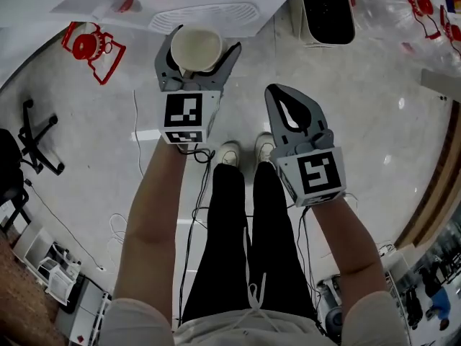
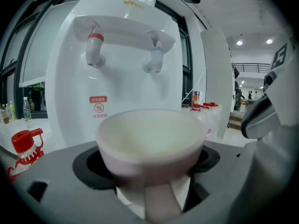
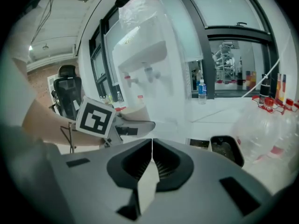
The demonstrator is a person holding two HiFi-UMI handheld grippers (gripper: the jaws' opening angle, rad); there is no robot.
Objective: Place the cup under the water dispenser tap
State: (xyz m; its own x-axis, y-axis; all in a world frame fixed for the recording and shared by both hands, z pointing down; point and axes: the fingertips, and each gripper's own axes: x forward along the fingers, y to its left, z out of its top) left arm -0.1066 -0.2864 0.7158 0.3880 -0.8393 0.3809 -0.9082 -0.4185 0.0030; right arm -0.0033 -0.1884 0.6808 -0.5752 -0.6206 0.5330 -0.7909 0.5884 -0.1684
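Observation:
A cream cup (image 1: 197,47) (image 2: 150,141) sits upright between the jaws of my left gripper (image 1: 198,52), which is shut on it. The white water dispenser (image 2: 119,64) stands straight ahead of the cup; its red tap (image 2: 95,48) and white tap (image 2: 154,58) hang above and beyond the cup's rim. In the head view the dispenser's grille top (image 1: 204,16) lies just past the cup. My right gripper (image 1: 291,117) (image 3: 152,146) is shut with nothing in it, held back to the right of the left one. In the right gripper view the dispenser (image 3: 145,73) shows to the left.
A dark bin (image 1: 328,9) (image 3: 226,149) stands right of the dispenser. Red-capped clear bottles (image 1: 90,45) (image 3: 266,120) lie on both sides. A black office chair (image 1: 32,139) is at the left. Cables run over the floor by the person's legs (image 1: 238,236).

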